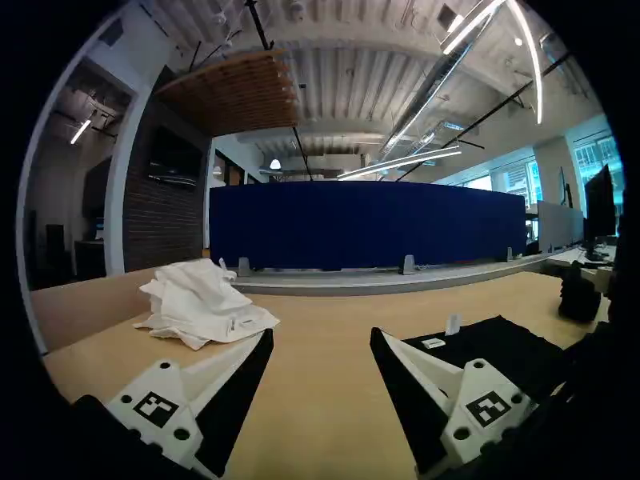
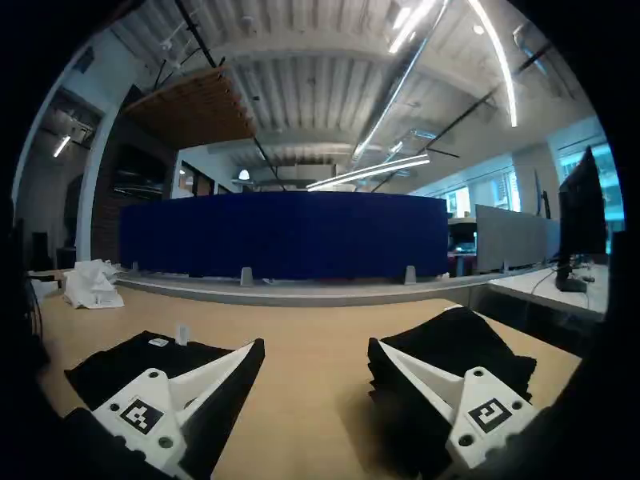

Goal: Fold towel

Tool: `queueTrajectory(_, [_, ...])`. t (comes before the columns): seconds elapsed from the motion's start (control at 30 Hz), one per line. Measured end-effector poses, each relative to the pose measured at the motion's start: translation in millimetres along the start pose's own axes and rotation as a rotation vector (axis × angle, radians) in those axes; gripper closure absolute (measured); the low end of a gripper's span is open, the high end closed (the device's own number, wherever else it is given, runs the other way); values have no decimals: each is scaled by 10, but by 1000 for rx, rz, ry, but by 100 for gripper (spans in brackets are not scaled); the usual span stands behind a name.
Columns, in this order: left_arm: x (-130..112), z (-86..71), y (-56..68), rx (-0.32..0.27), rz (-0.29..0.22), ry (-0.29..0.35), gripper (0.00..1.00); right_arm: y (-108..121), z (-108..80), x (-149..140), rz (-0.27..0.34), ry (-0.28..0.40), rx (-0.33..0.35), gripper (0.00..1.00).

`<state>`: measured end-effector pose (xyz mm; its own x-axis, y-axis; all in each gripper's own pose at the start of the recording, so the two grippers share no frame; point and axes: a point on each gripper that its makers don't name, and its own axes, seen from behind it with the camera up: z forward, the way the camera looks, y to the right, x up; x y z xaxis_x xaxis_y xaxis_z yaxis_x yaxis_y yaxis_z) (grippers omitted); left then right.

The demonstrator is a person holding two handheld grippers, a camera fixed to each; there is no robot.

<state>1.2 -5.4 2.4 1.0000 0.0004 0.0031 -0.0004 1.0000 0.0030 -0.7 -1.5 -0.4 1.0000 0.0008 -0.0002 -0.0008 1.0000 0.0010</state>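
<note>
- White towel, crumpled in a heap, lies at the left of the pale wooden surface in the left gripper view. It sits toward the far edge, just beyond the left finger of the left tongs.
- The left tongs are spread wide, with bare wood between the fingers and nothing pinched.
- To their right in the same view a black towel lies flat on the surface, with a small white tag near its left corner. The right finger overlaps it in the picture; I cannot tell whether it touches.
- At the far right of that view sits a dark bundle, too squeezed by the lens to make out.
- A blue partition runs across behind everything.
- The right gripper view shows the white towel small and far off at the left, well apart from the right tongs.
- The black towel lies flat at the lower left there, behind the left finger.
- The right tongs are also spread, gripping nothing, with bare wood between the fingers.
- This view shows clearly what the other gives poorly: a folded black stack near the surface's right edge, behind the right finger.
- Farther right stand a grey screen and a dark monitor.
</note>
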Motion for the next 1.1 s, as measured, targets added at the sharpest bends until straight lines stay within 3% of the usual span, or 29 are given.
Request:
queueTrajectory(0.17, [71, 15, -16, 1, 10, -13, 11, -52, -26, 109, 6, 14, 3, 0])
queueTrajectory(0.57, [946, 24, 47, -21, 6, 1, 11, -166, -115, 790, -48, 1, -9, 0])
queueTrajectory(0.77, [1389, -32, 153, -47, -15, -25, 10, -247, -168, 1278, -58, -10, -17, 0])
queueTrajectory(0.97, [1711, -94, 271, -87, 6, -58, 11, -311, -214, 1666, -57, -20, -20, 0])
queueTrajectory(1.1, [1848, -102, 289, -105, 22, -76, 10, -350, -211, 1776, -59, -36, -9, 0])
